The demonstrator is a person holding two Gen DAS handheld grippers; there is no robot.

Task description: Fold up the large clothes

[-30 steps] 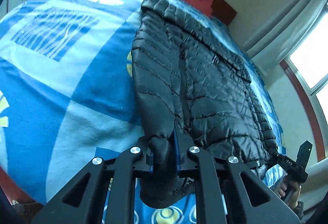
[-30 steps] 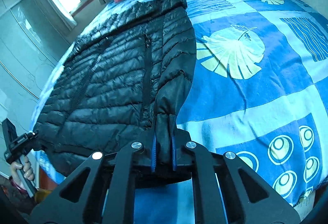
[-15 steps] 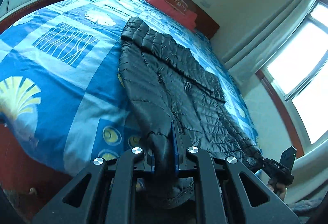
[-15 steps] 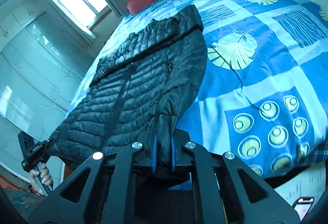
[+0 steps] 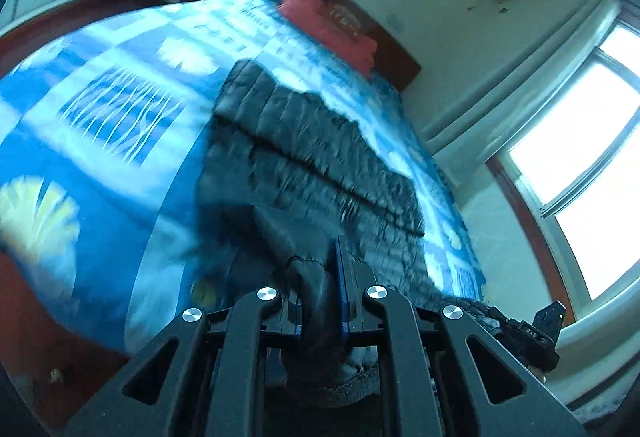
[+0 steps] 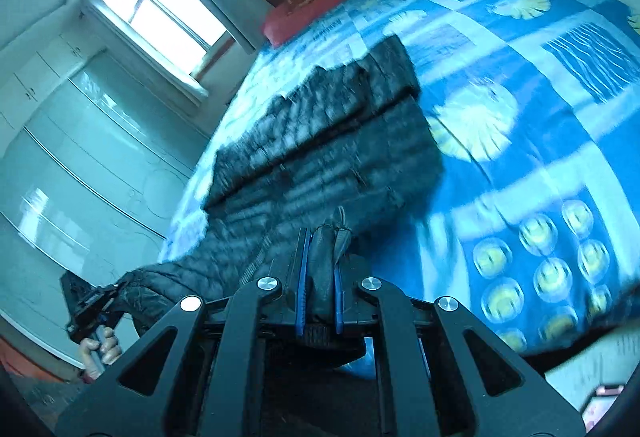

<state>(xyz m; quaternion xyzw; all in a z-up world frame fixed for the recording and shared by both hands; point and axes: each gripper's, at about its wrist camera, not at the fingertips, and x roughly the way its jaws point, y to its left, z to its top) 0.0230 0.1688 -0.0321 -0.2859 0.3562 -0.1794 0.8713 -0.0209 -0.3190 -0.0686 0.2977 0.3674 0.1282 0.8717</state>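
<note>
Pinching the hem corners, both tools are clamped on the black puffer jacket: left tool w/ a bunched edge between its blue pads, right tool likewise on the opposite corner. Near edge is raised off the bed; rest of the jacket lies flat toward the red pillow. Judging by look: light, soft, puffy, shell prob. slick, so grip seamed hem, not quilting, and expect sag btwn tools.
</note>
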